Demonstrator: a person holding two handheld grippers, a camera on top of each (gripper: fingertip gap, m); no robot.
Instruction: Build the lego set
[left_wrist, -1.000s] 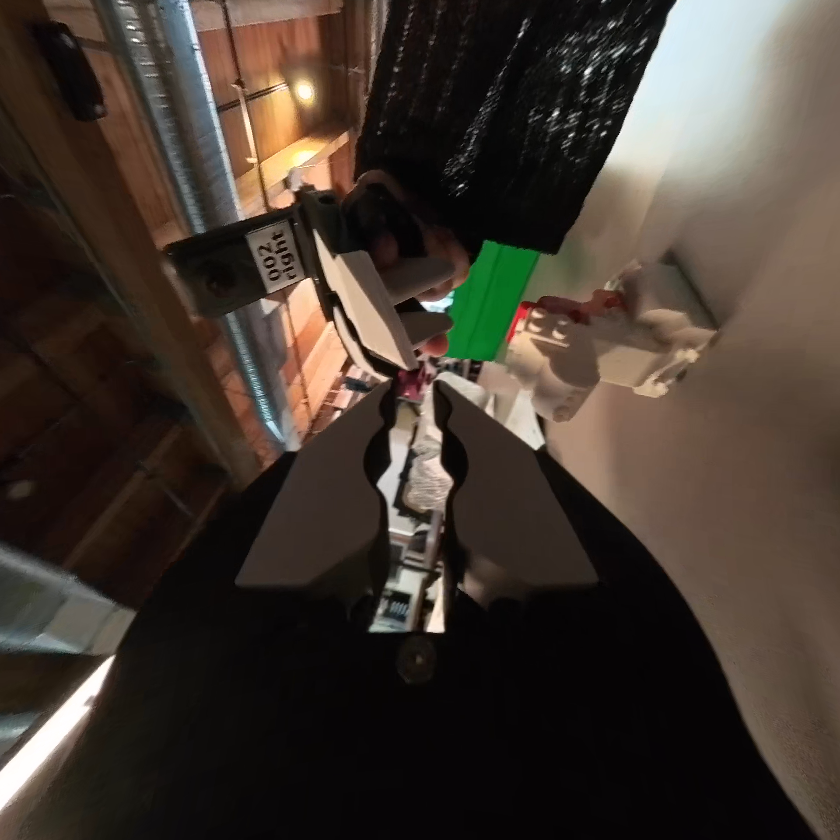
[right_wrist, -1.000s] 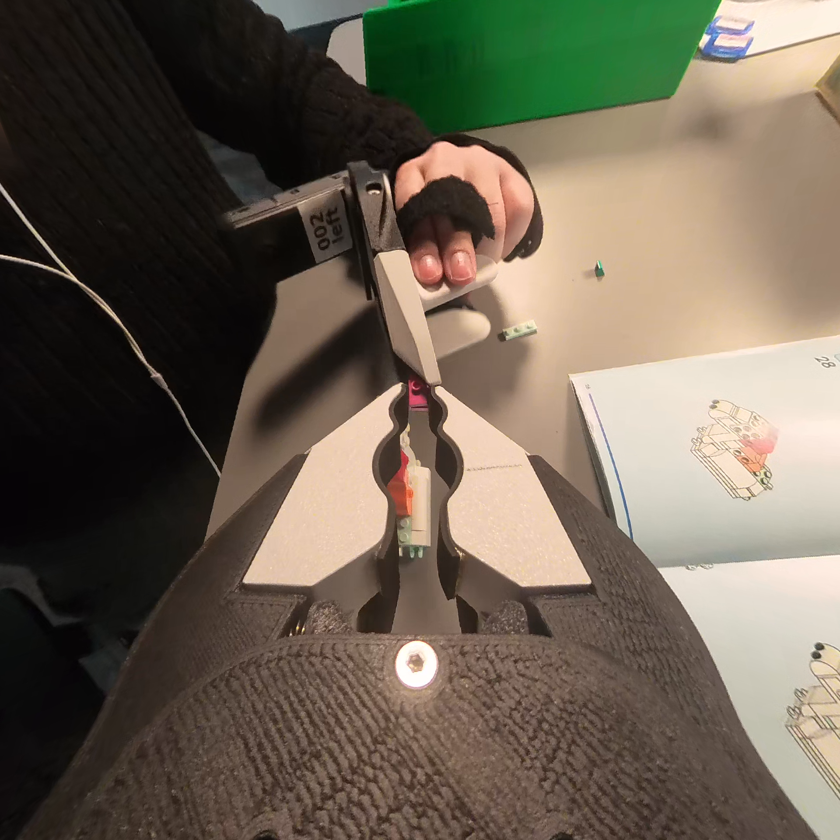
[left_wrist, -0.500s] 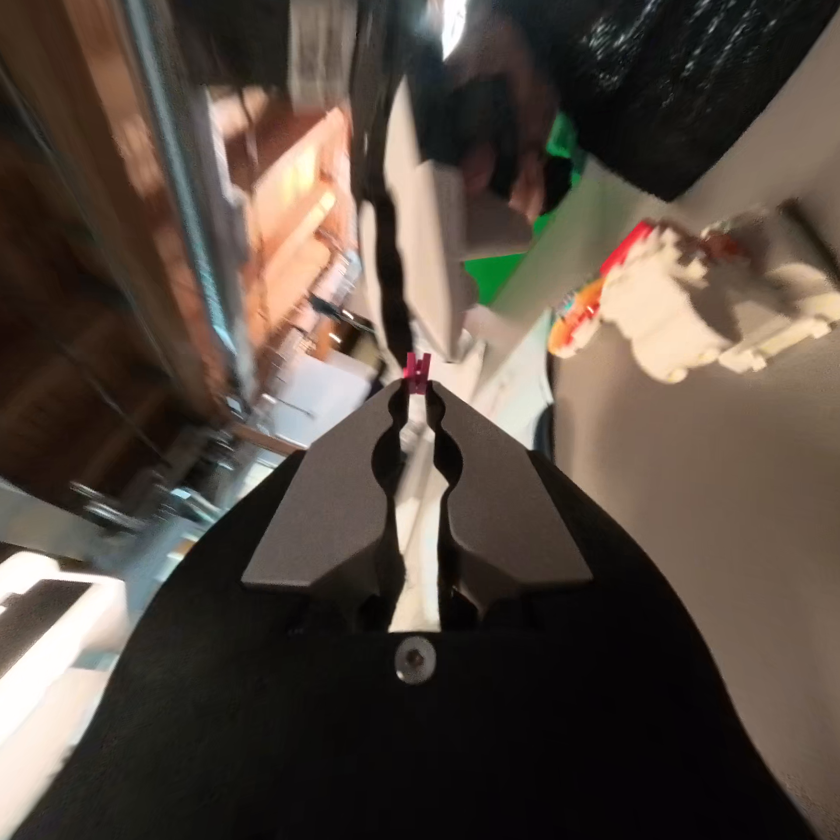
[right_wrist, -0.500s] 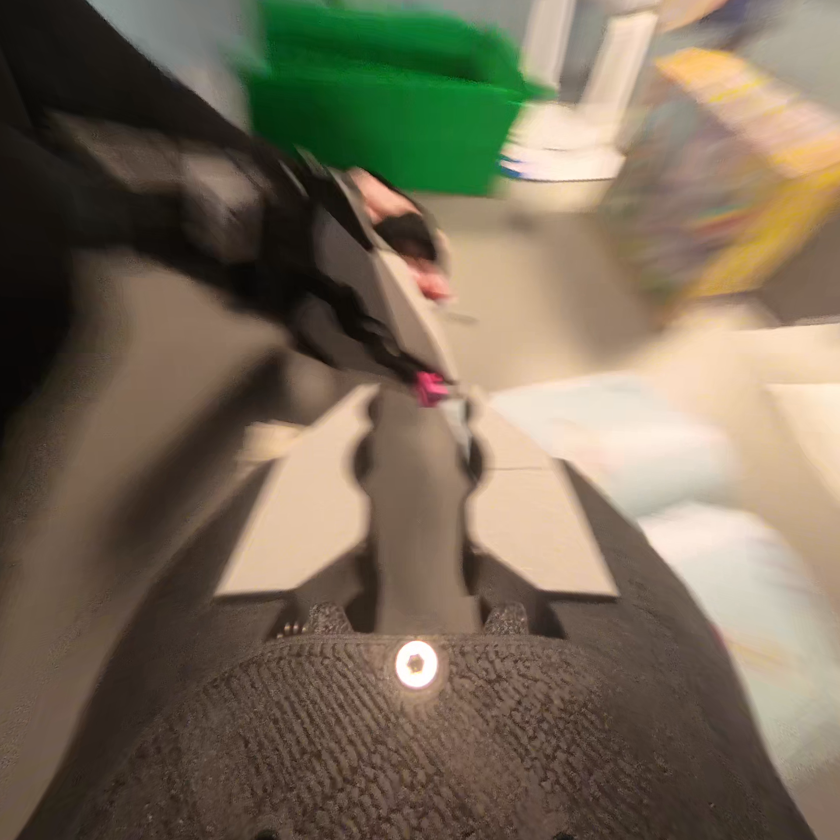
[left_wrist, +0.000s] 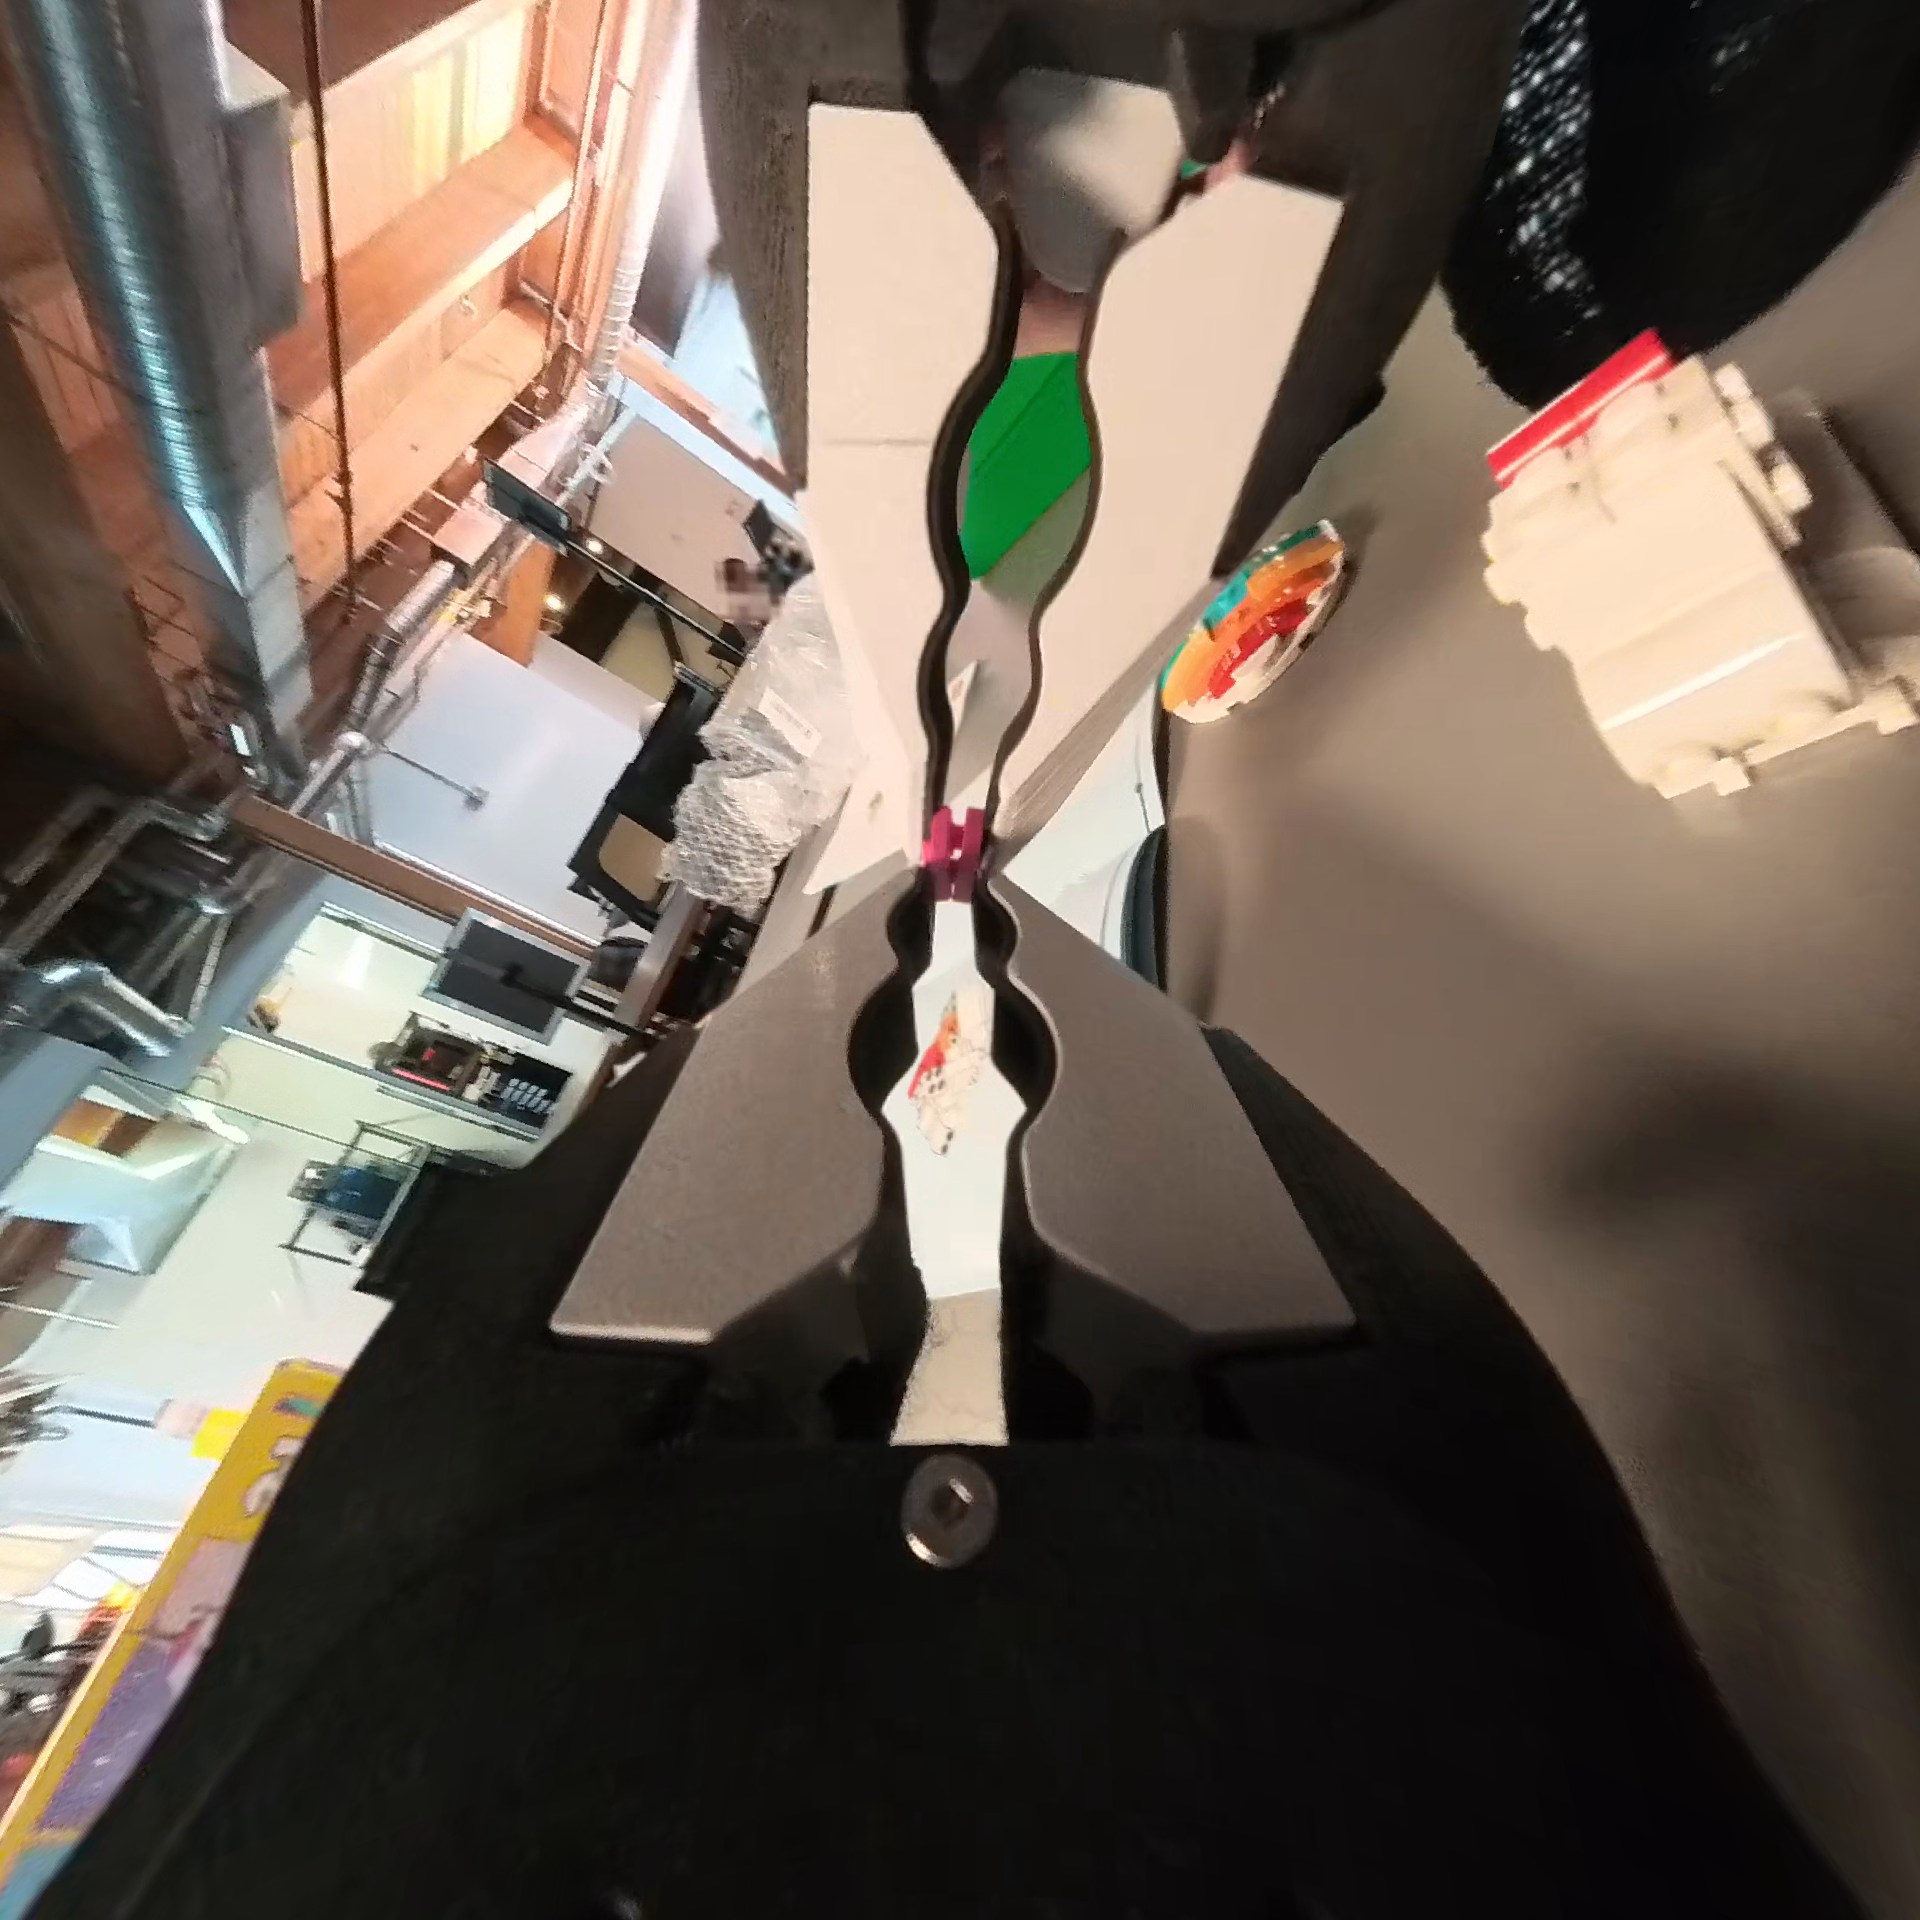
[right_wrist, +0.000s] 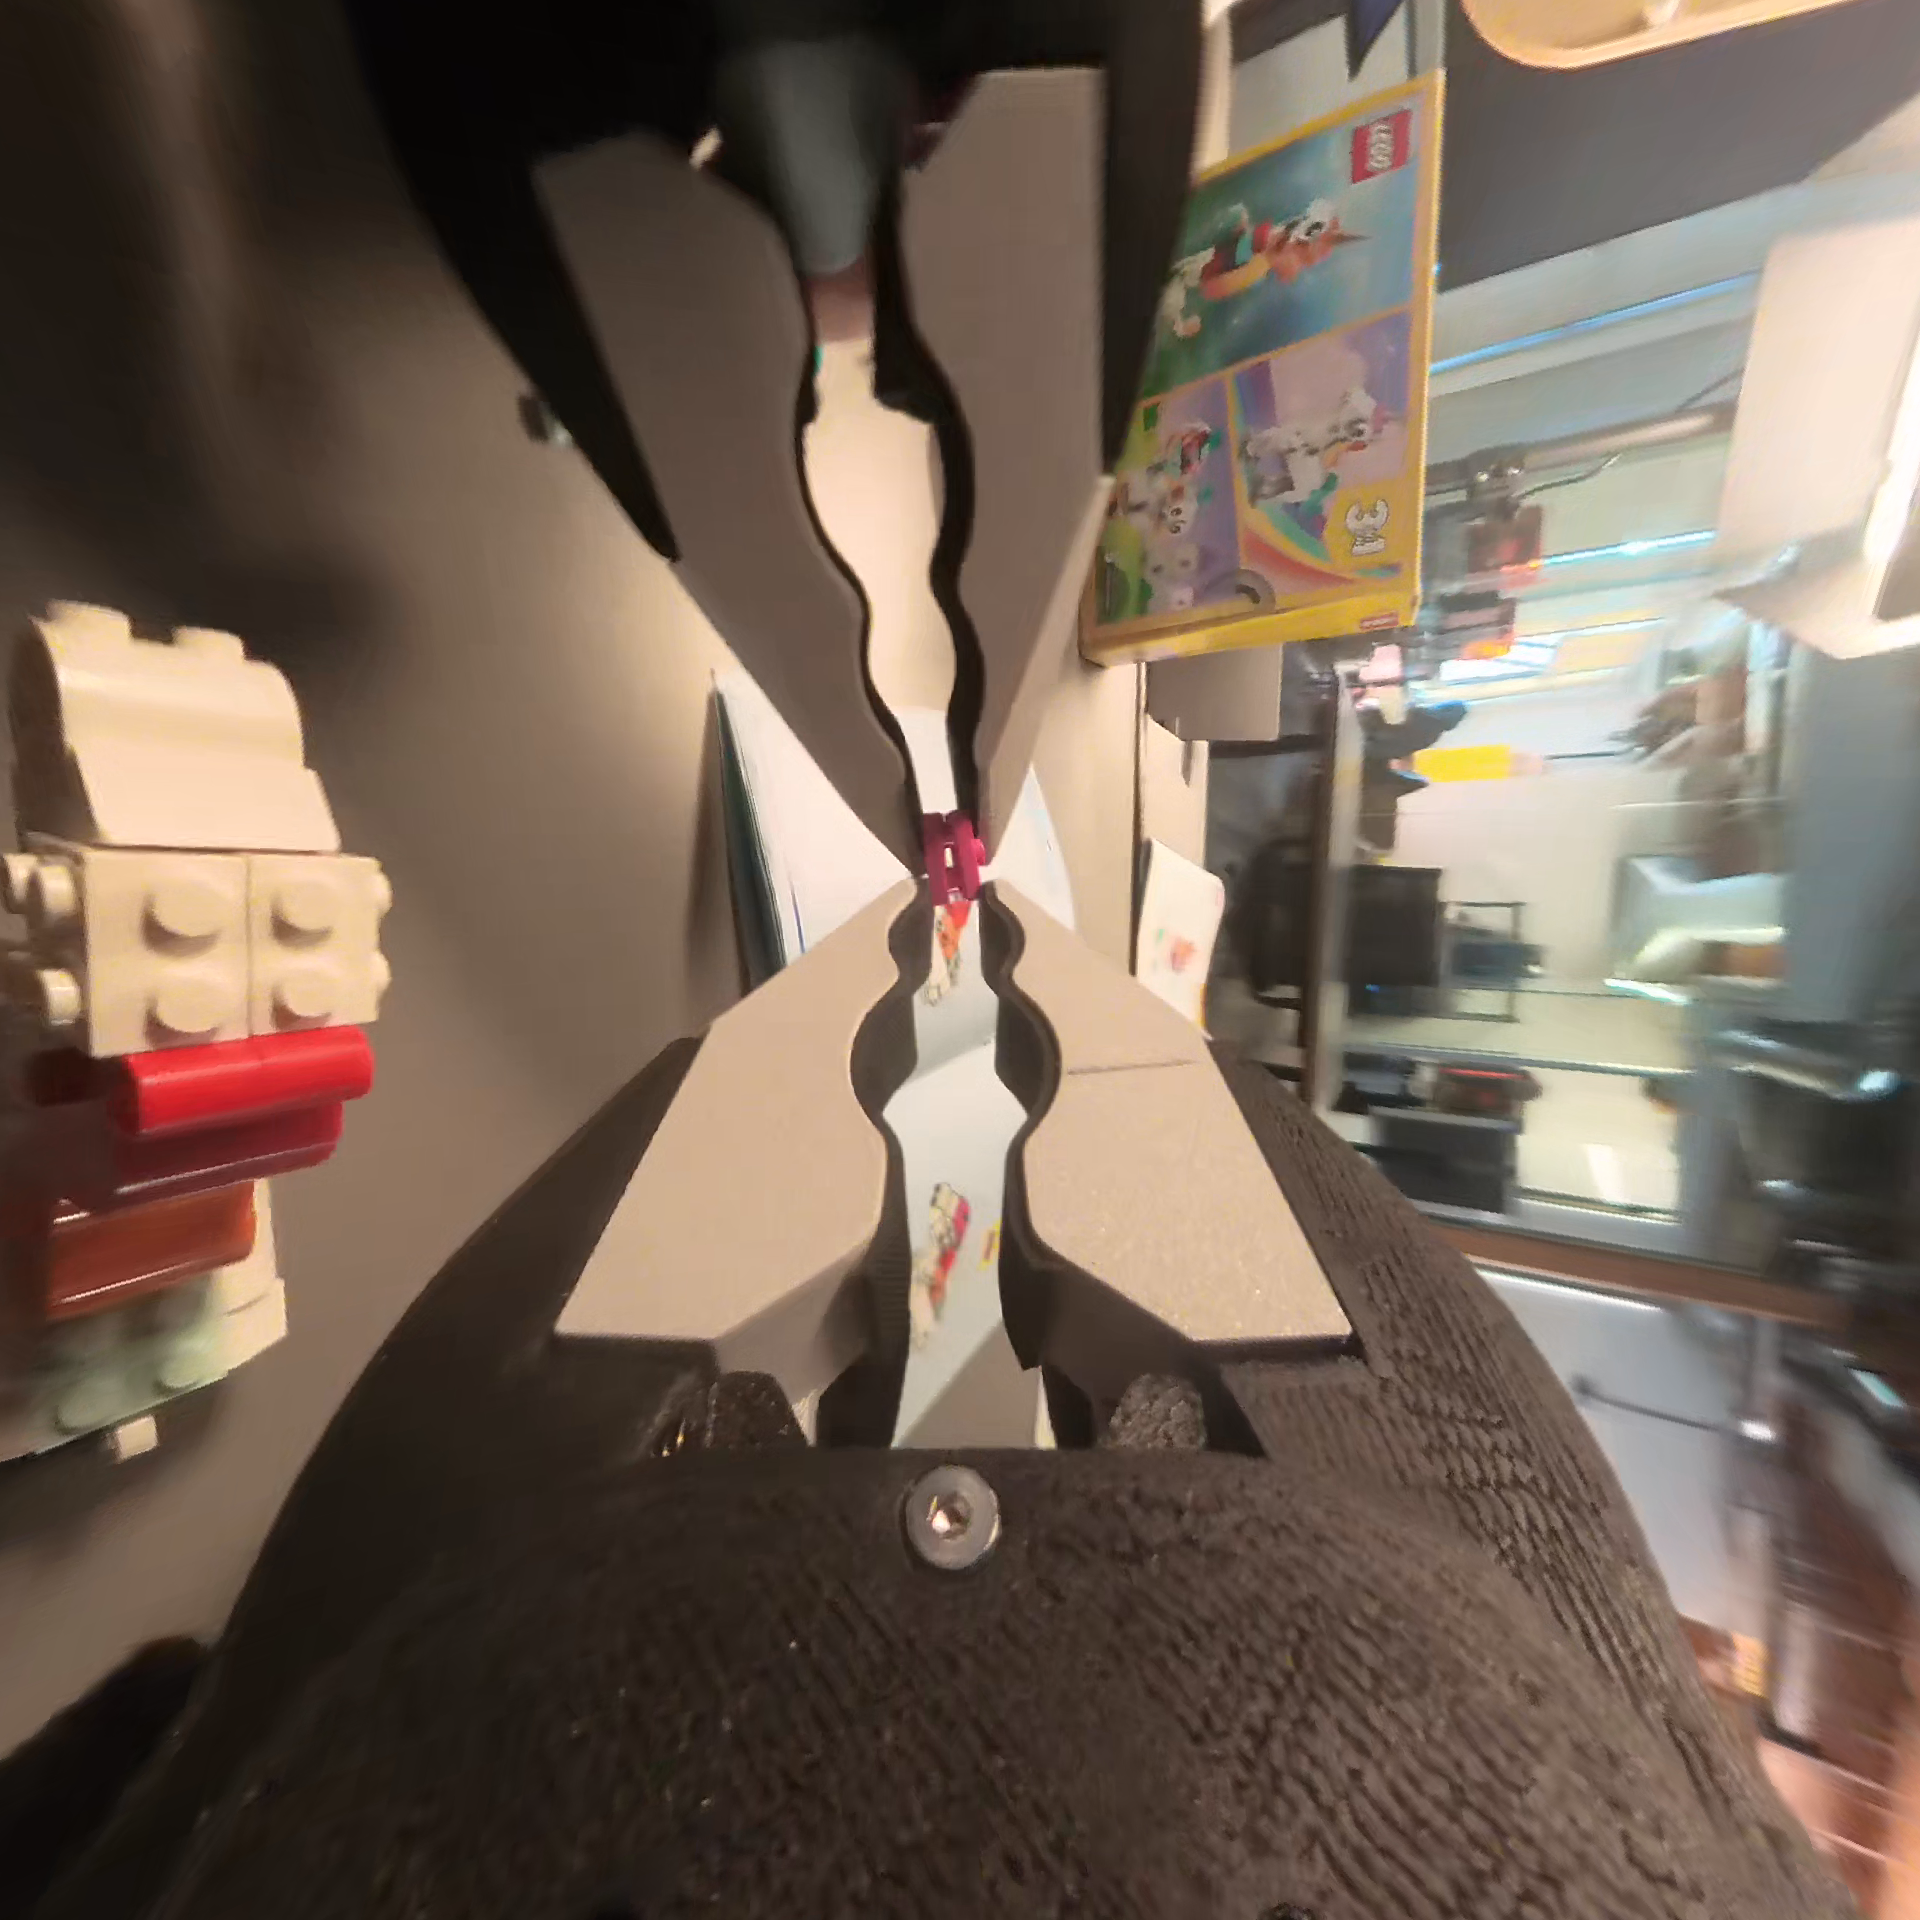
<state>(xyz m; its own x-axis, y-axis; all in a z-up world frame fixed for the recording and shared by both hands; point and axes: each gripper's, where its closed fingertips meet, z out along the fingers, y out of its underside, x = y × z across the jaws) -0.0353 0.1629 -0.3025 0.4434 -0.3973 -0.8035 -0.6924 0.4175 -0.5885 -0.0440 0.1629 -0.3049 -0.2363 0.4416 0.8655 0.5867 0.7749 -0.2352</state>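
1. Hidden or unclear: the two grippers meet tip to tip, and a small magenta piece (left_wrist: 956, 852) sits at the junction. The left gripper (left_wrist: 958, 891) and the right gripper (right_wrist: 954, 896) each have their jaws drawn nearly together on it; both appear to pinch it, though the contact is too small to confirm. The hands behind the far gripper are cut off at 12 o'clock in both views.
2. Surface and room: a grey table (left_wrist: 1558, 1039) appears tilted on its side. An open instruction booklet (right_wrist: 935, 1164) shows through the jaw gaps. Pipes and wooden ceiling fill the left wrist view from 9 to 11 o'clock.
3. View differences: the white and red lego build (right_wrist: 177, 997) lies at 9 o'clock in the right wrist view, at 2 o'clock (left_wrist: 1662, 582) in the left. Only the right wrist view shows the yellow set box (right_wrist: 1278, 384) at 1 o'clock; only the left shows a green bin (left_wrist: 1023, 457) and a round dish of coloured pieces (left_wrist: 1257, 623).
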